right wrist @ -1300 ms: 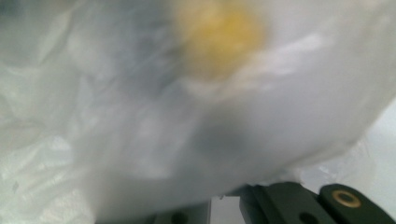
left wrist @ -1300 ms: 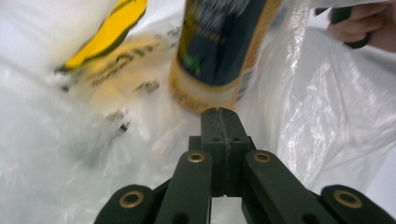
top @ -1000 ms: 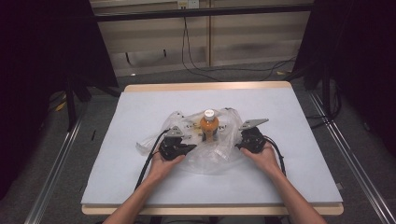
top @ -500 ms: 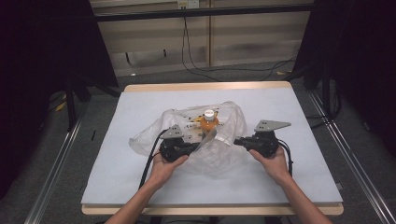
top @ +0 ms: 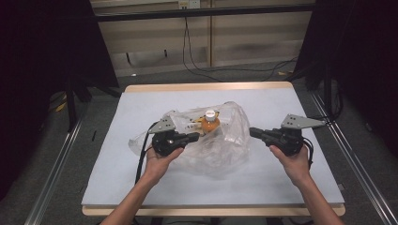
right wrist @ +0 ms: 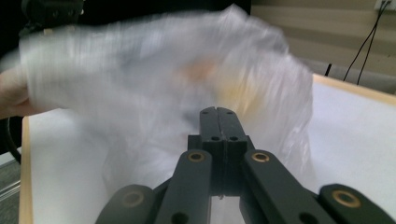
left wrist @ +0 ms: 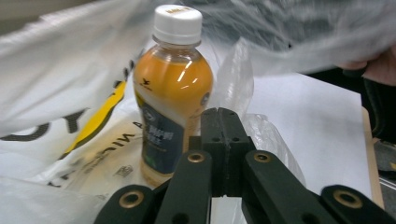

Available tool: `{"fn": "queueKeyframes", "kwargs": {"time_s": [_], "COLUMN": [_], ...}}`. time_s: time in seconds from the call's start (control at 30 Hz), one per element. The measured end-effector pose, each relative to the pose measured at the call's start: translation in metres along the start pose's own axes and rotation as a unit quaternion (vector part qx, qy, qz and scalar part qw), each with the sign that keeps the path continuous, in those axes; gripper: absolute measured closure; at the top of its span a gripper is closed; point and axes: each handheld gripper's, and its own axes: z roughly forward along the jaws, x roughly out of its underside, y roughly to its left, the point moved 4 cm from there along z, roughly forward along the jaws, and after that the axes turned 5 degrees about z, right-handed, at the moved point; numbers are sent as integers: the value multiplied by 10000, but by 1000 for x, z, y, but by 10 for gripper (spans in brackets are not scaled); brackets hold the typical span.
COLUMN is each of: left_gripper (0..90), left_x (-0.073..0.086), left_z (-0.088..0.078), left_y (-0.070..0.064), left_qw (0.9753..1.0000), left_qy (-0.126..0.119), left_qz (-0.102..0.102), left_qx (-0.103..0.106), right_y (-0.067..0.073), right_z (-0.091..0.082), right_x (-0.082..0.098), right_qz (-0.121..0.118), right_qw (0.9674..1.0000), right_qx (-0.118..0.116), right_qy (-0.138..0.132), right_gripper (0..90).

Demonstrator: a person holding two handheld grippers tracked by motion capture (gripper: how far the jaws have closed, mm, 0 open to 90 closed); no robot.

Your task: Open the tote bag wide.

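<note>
An orange drink bottle with a white cap stands upright inside a clear printed plastic bag in the middle of the white table. My left gripper sits at the bag's left side, jaws shut, apparently pinching the film. In the left gripper view the bottle rises just behind the shut gripper, with the bag arching over it. My right gripper is shut at the bag's right edge. In the right gripper view the bag is blurred behind the gripper; no film shows between the jaws.
The table's wooden rim runs along the far side. Cables trail on the floor beyond it, and metal rails flank the table. Open white surface lies all round the bag.
My right gripper has drawn away to the right, from against the bottle to the bag's right edge. The bag has spread wider. The left gripper has stayed about where it was.
</note>
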Motion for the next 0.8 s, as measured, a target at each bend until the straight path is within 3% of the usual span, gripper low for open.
{"fn": "queueKeyframes", "kwargs": {"time_s": [0.3,0.43,0.5,0.6,0.63,0.67,0.73,0.77,0.8], "left_gripper": [900,900,900,900,900,900,900,900,900], "left_x": [-23,-33,-34,-23,-23,-13,-9,1,1], "left_z": [-19,-21,-19,-7,-7,-1,2,8,8], "left_y": [25,34,37,52,52,60,64,72,72], "left_qw": [9996,9992,9992,9987,9987,9980,9976,9962,9962], "left_qy": [-98,-194,-236,194,194,311,307,432,432], "left_qz": [-13,10,-9,-126,-126,-264,-378,-546,-546], "left_qx": [-268,-351,-331,-450,-450,-478,-490,-518,-518], "right_y": [8,16,17,11,7,3,-1,-13,-13], "right_z": [24,43,54,72,77,83,85,92,92], "right_x": [-50,-63,-62,-50,-44,-36,-31,-14,-14], "right_qz": [-139,-262,-306,-318,-308,-266,-238,-74,-74], "right_qw": [9992,9984,9980,9978,9976,9972,9971,9969,9969], "right_qx": [-280,-466,-549,-506,-457,-421,-405,-312,-312], "right_qy": [-263,-185,-43,300,412,553,605,718,718], "right_gripper": [900,900,900,900,900,900,900,900,900]}}
